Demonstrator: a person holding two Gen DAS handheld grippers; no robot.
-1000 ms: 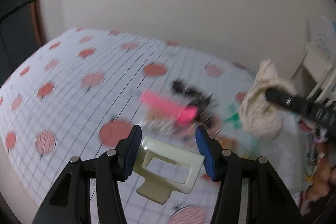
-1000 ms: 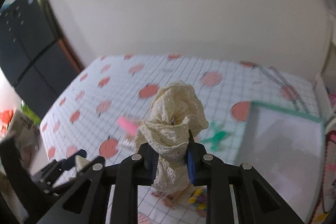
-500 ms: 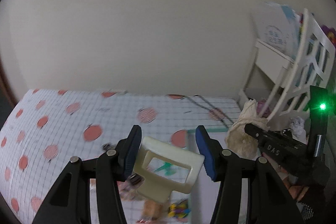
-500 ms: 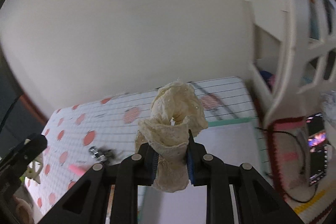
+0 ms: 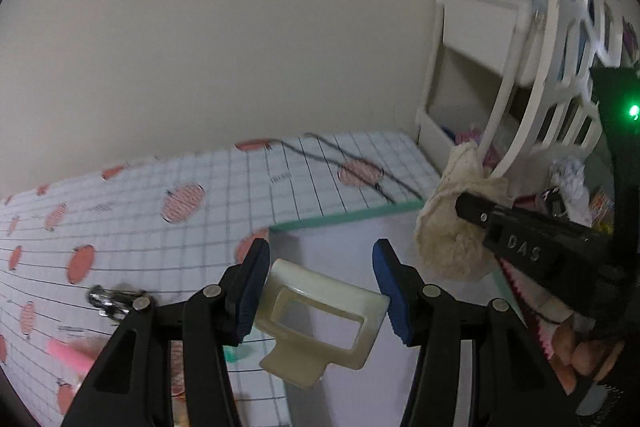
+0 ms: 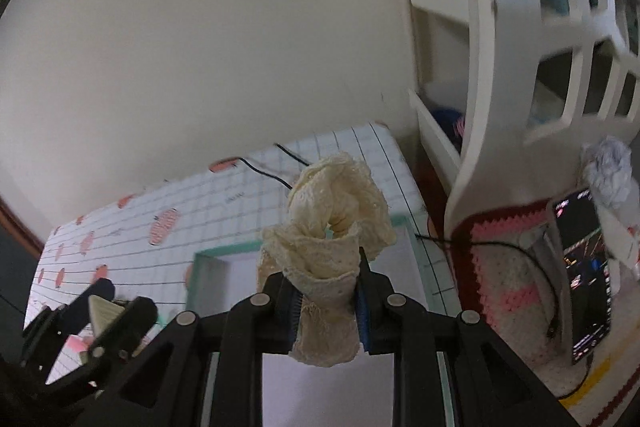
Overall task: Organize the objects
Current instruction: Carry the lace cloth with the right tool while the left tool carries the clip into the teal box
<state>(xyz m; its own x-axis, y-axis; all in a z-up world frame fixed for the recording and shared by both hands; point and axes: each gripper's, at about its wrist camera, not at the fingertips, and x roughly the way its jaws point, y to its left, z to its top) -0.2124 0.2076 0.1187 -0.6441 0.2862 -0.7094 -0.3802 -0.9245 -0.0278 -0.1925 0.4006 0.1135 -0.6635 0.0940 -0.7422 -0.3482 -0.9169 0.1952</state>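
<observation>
Cream hair claw sits clamped in the left tongs at lower centre; right tongs pinch a lace scrunchie. Only the right view shows a lit phone at right. Green-edged tray below lies bare beside the white shelf.

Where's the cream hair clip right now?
The hair clip is clamped in the left gripper, low centre in the left wrist view, above the white tray; the right gripper with the lace scrunchie is to its right.
</observation>
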